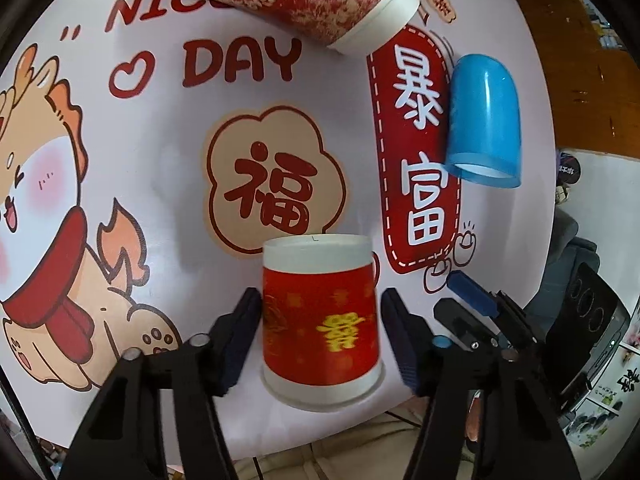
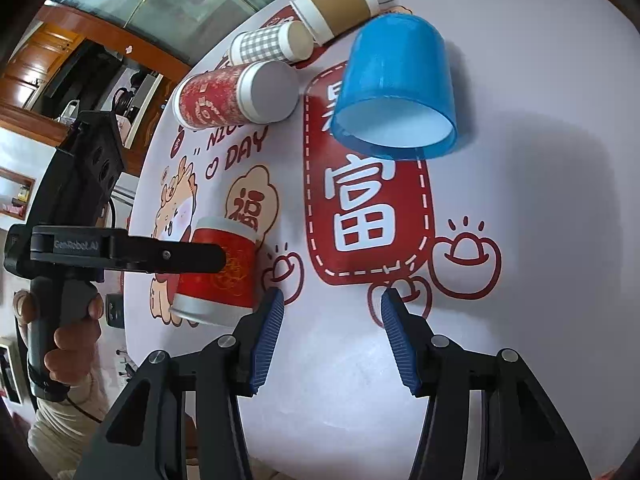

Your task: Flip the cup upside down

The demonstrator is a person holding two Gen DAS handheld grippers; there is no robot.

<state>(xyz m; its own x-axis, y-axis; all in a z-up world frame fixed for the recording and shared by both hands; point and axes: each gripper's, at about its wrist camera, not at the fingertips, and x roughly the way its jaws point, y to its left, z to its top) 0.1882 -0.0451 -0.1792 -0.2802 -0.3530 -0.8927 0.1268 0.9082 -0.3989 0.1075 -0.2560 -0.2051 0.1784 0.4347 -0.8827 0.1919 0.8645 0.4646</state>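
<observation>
A red paper cup [image 1: 320, 316] with gold print stands upside down near the table's front edge, rim on the cloth. My left gripper [image 1: 320, 308] is open around it, a finger [image 1: 240, 336] on each side with small gaps. In the right wrist view the same cup [image 2: 218, 270] sits at the left with the left gripper's finger [image 2: 168, 258] across it. My right gripper [image 2: 332, 316] is open and empty above bare cloth, to the right of the cup. Its blue fingers also show in the left wrist view [image 1: 472, 294].
A blue plastic cup [image 2: 396, 84] lies on its side at the right. A red patterned cup [image 2: 236, 94], a checked cup [image 2: 270, 44] and a brown-sleeved cup [image 2: 336, 6] lie on their sides at the back. The round table [image 2: 540, 200] has a printed cloth.
</observation>
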